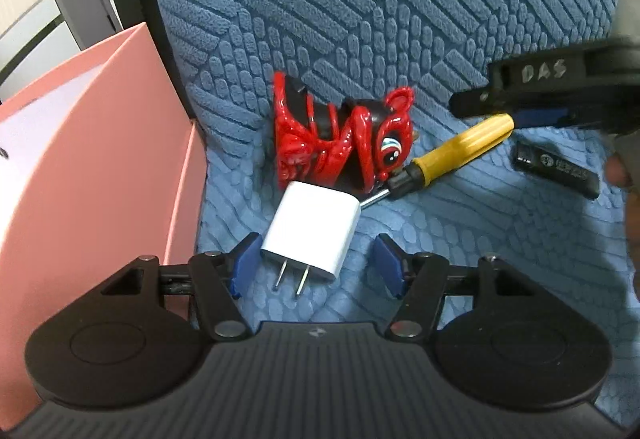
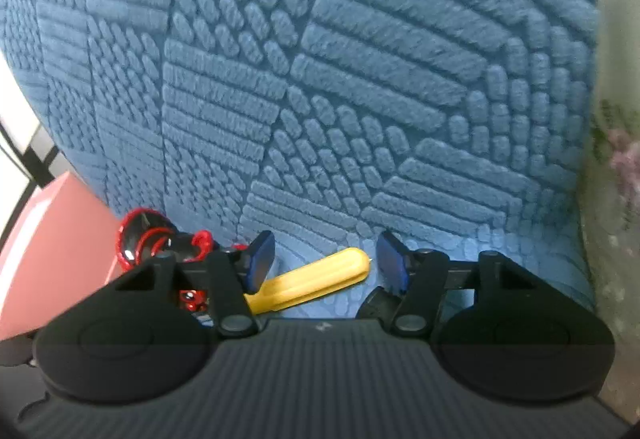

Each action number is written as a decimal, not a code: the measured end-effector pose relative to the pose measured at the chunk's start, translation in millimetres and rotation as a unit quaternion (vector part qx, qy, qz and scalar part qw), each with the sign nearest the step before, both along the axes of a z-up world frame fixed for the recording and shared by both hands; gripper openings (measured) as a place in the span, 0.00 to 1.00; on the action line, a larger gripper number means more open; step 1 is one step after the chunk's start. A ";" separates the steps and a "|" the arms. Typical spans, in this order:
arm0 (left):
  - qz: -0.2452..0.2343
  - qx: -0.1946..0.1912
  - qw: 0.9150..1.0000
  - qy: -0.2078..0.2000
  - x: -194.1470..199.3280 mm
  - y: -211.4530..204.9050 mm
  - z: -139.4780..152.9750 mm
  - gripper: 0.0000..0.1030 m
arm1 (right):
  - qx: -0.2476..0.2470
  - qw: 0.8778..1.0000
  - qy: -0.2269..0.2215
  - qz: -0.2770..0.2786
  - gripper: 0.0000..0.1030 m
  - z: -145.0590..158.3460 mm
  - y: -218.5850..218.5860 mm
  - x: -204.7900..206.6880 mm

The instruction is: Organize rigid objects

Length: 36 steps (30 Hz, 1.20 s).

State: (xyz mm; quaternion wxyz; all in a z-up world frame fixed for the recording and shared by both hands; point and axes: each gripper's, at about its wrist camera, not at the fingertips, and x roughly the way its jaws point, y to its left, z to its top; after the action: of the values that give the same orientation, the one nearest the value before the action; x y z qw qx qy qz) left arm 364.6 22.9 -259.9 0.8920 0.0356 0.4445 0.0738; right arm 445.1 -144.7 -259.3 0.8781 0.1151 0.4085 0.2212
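The left hand-held gripper (image 1: 316, 265) hangs wide around the white charger (image 1: 316, 231), which lies on the blue cushion (image 1: 440, 239) at 6 o'clock of the red figurine (image 1: 344, 143). Light, stiff and slick, it is probably best pinched across its flat sides. The right hand-held gripper (image 2: 326, 263) gapes wide over the yellow screwdriver (image 2: 316, 281).
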 end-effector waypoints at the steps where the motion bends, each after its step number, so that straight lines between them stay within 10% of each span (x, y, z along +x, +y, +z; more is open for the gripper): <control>1: 0.000 -0.002 1.000 -0.002 -0.3 1.0 -0.1 0.59 | -0.007 1.000 0.003 0.008 0.58 -1.4 2.4 0.7; 17: -0.017 -0.077 0.997 0.006 -12.1 1.4 6.0 0.50 | -0.020 0.999 0.042 0.015 0.18 23.5 -29.1 -42.3; 29: -0.003 -0.112 0.994 0.007 -37.6 -0.6 9.6 0.49 | -0.039 0.999 0.002 0.037 0.20 37.0 -16.5 -92.2; 36: 0.001 -0.113 0.994 0.010 -44.8 2.6 8.0 0.49 | -0.088 0.992 -0.035 0.083 0.37 29.8 6.7 -78.1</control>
State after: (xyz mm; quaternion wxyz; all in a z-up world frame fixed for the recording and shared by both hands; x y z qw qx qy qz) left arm 319.8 25.5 -251.9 0.8860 -0.0652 0.4585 0.0235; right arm 367.0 -138.0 -229.6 0.8772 -0.0044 0.4034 0.2602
